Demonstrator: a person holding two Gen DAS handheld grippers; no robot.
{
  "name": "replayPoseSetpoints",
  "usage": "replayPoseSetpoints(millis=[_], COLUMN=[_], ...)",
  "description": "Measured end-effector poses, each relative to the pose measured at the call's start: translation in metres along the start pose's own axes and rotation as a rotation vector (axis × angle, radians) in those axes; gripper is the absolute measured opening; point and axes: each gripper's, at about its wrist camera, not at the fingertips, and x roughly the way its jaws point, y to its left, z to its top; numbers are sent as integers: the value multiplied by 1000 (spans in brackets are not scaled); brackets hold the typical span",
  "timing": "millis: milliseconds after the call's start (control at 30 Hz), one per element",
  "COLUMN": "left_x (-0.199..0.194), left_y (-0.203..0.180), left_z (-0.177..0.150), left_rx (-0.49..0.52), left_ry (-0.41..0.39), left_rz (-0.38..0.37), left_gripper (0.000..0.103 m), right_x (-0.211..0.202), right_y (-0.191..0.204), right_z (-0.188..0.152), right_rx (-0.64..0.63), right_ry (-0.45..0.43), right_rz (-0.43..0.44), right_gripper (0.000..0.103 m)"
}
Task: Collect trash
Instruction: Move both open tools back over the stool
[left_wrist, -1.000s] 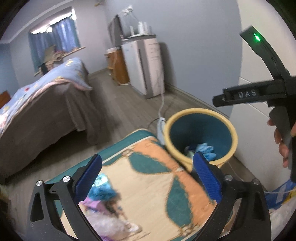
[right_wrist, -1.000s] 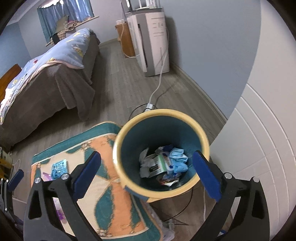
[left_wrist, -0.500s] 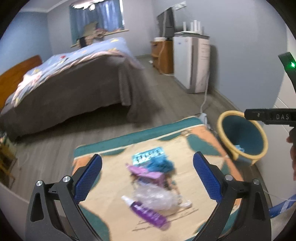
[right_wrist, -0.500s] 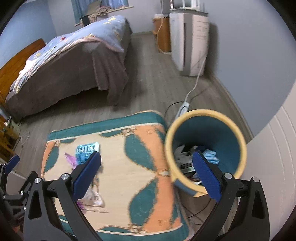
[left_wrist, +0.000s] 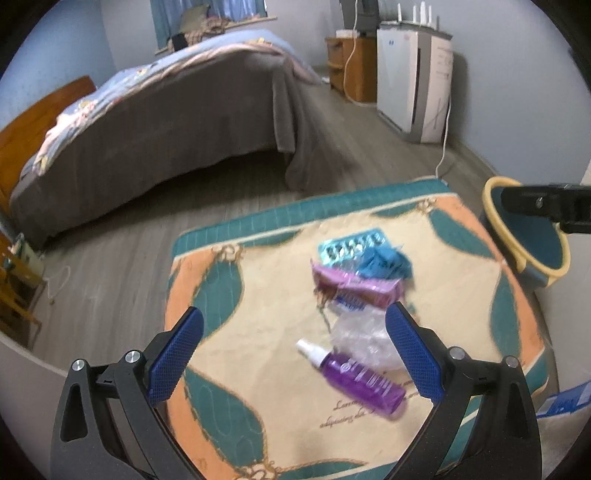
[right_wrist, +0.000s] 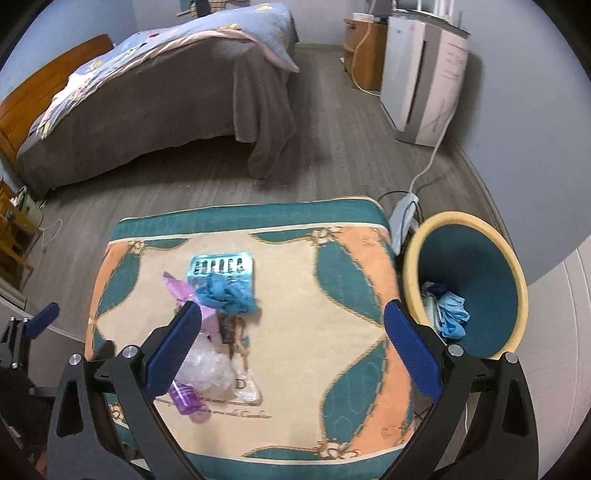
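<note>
Left gripper (left_wrist: 293, 352): jaws wide apart, holding nothing, above the near part of the mat (left_wrist: 229, 369). Right gripper (right_wrist: 291, 347): also released and empty, over the mat's middle, bin (right_wrist: 465, 284) just to its right with some trash already inside.

Trash still in one heap on the mat: bottle (left_wrist: 360, 378) nearest, then clear wrap (left_wrist: 364, 338), pink wrapper (left_wrist: 354, 286), blue glove (left_wrist: 386, 260) and blister pack (left_wrist: 351, 249) farther away.

Bottle directly between the left gripper's fingers, slightly to the right of centre; long axis diagonal, cap toward far-left, base toward near-right. Seen from the right gripper, heap to the left, bottle partly hidden behind its left finger. Left gripper probably the nearer one. Some wrist turn likely needed, to close across the bottle and not along it.
</note>
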Motion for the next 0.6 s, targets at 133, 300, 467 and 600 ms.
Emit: replayPoseSetpoints(millis=[133,300,467,600], left_x=[12,32,50,60], left_y=[3,3,-10,-20], left_z=[-8,-21,-33,-39], left_rx=[15,-2,19,39], left_ry=[37,120,186,223], left_rz=[15,12,8,18], left_gripper=[98,97,97,97], right_x=[7,19,23,25], right_y=[12,14,14,8], right_z=[-3,-7,-7,-6], right_rx=[-23,15,15,17], right_ry=[12,52,54,58], right_rz=[-6,10,1,-11], right_gripper=[97,97,97,97])
